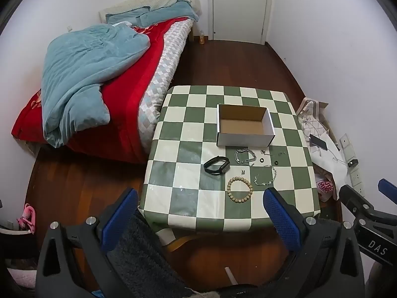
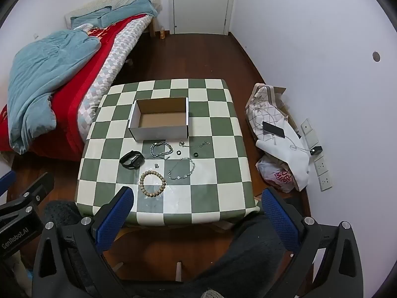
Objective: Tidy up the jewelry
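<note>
table (image 2: pixel 218 134): checkered green and cream cloth; box and all jewelry are borne on it.
box (image 2: pixel 158 130): open cardboard, nothing seen inside, set toward the far side.
black band (image 2: pixel 132 159): lies near the box's left corner.
bead bracelet (image 2: pixel 152 183): nearest the table's front edge.
silver chains (image 2: pixel 161 150): tangled just before the box; small rings and a thinner chain are scattered beside them.
left gripper (image 1: pixel 201 213): jaws spread wide, nothing between, held above the front edge.
right gripper (image 2: pixel 196 211): the same, wide and bare.
step: judged not yet begun.
next: a descent onto one piece, probably the beads, is called for.
</note>
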The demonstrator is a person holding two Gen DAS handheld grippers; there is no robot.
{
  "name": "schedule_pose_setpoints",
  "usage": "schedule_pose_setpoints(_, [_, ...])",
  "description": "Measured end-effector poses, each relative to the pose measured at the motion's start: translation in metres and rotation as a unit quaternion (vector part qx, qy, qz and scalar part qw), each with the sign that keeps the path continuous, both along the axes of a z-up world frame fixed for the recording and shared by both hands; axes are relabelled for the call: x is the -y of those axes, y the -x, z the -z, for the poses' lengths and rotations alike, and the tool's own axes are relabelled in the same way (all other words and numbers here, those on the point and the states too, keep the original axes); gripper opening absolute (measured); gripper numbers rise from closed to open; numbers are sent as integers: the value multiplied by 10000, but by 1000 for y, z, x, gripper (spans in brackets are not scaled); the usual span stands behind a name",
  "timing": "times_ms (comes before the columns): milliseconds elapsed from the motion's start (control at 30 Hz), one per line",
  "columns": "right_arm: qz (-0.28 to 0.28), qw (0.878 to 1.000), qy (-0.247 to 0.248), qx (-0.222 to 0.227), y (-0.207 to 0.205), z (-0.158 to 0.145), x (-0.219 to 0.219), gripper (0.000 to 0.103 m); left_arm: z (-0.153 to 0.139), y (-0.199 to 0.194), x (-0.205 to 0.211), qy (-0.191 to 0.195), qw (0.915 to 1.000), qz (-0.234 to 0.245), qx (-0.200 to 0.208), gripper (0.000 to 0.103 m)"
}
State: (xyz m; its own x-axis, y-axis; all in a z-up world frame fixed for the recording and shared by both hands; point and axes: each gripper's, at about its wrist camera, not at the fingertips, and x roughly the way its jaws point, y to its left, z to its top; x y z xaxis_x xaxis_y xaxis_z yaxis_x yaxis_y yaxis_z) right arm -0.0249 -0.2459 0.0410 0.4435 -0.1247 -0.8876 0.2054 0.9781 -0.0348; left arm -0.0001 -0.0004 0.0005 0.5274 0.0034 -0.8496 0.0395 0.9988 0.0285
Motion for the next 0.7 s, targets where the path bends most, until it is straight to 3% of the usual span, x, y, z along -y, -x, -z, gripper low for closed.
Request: schedule_pose_setpoints(700, [-37,9999,105,-12,0,-1,-4,103,0,1,-1,59,10000,3,-29,103])
